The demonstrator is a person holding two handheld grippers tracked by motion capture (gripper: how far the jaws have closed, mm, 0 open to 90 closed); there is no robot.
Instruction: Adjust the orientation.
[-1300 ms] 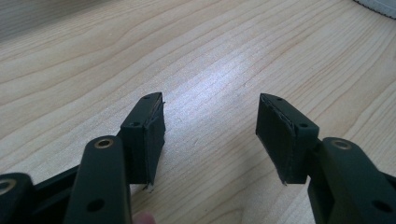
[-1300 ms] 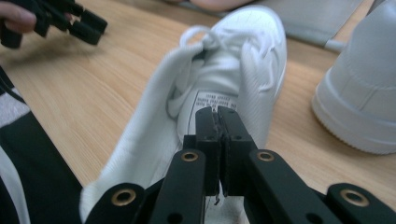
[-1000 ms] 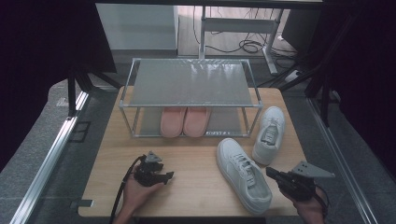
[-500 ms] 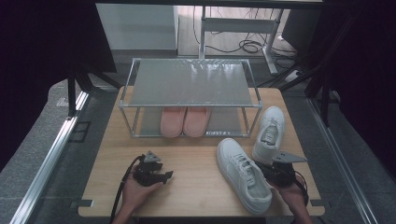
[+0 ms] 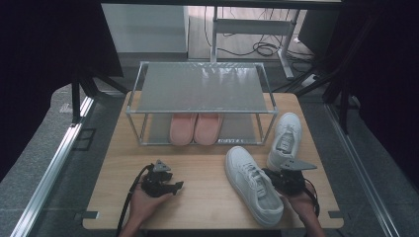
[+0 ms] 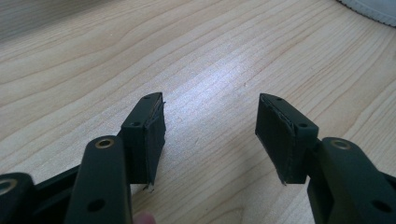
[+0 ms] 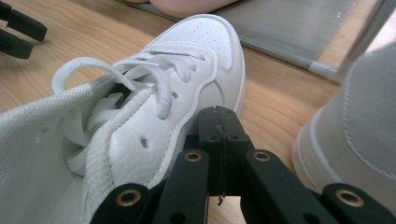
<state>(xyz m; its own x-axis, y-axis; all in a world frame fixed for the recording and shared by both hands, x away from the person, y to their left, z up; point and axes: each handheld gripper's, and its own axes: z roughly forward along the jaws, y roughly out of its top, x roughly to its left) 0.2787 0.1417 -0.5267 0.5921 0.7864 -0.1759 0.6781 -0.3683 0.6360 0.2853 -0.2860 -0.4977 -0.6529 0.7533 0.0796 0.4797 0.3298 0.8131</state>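
Moved since the earlier frames: the right gripper — it had come in from the table's near right corner to the outer side of the near white sneaker. In the right gripper view its jaws stood closed pad to pad, with nothing between them, just beside the sneaker's leather side. Judgement: an approach made, no grasp yet; the jaws would need to part before they could take the collar or the side of the shoe.

Left gripper — little changed, low over bare wood at the near left. Jaws wide apart and empty in the left gripper view, with the table between them.

Item, near white sneaker: on the table at front right, sole down, toe toward the rack, laces loose.

Item, second white sneaker: on the table just beside the rack's right end, toe pointing away from the person, near the first but apart from it.

Container, two-tier metal rack at the back of the table:
- top shelf — nothing on it;
- lower shelf — one pair of pink slippers, side by side at the middle, with room left on either side.

Judgement: both white sneakers remained outside the rack, with shelving not begun.
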